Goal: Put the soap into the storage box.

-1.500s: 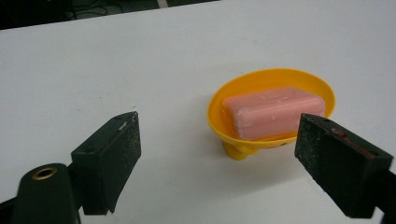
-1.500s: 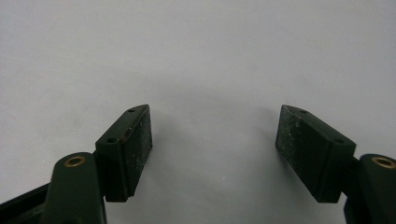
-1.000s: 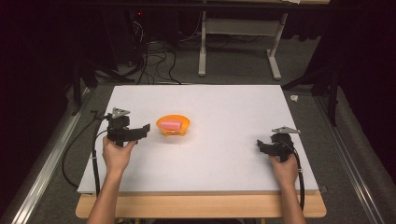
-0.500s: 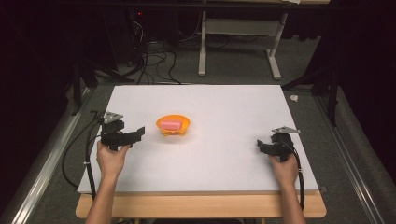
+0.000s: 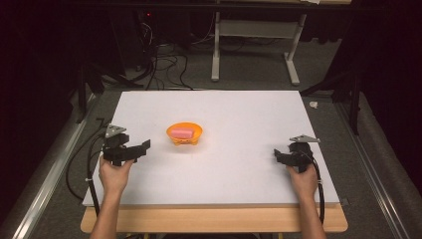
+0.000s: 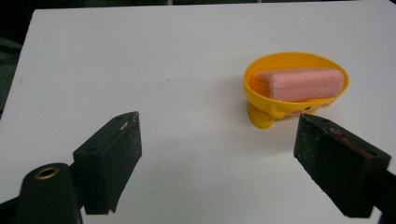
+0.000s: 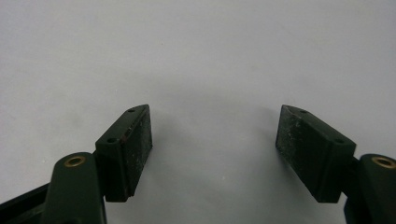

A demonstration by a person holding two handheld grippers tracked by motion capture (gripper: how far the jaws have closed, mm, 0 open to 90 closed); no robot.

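A: In the high view we see the left gripper at the left of the frame, low over the white surface, with a person's hand behind it.

B: And its jaws?

A: Spread wide. In the left gripper view we see them far apart at the bottom corners of the frame, with nothing between them but bare white board.

B: Where do we find the small orange plastic soap dish?

A: Just left of centre in the high view, standing upright to the right of the left gripper and clear of it. In the left gripper view the dish sits in the upper right of the frame, beyond the right-hand jaw, resting on stubby feet.

B: What lies in it?

A: A pink rectangular bar of soap, flat inside the bowl; in the left gripper view its long side runs across the frame.

B: And the right gripper?

A: At the right of the frame in the high view, well apart from the dish, held low near the right edge of the surface. In the right gripper view we see its jaws parted too, holding nothing, with plain white board below them.
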